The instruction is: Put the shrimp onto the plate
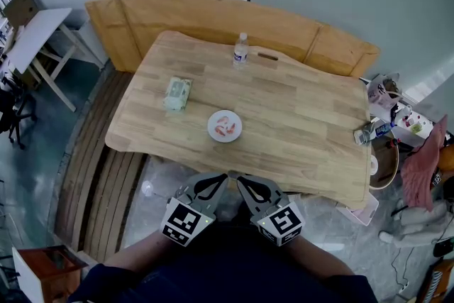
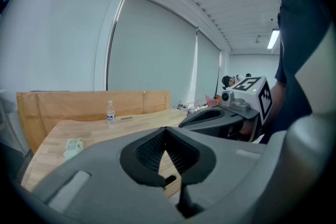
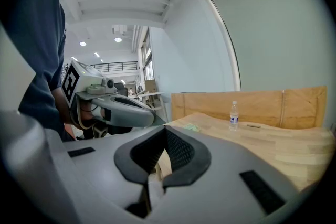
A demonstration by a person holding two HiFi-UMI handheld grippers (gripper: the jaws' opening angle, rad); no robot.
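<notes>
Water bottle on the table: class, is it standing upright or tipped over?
Upright: the water bottle stands on its base on the table, cap on top.

Plate (image 1: 225,126) sits on the table (image 1: 305,117) toward the near edge, shrimp (image 1: 226,127) on it. Packet (image 1: 177,94) lies off to its left, bit further back. Bottle (image 1: 241,50) stands at the far edge. Bench (image 1: 213,14) runs behind the table.

The head view looks steeply down over the whole table (image 1: 305,117). Both gripper views sit low by its near edge, facing the bottle (image 1: 241,50) all three share.
</notes>
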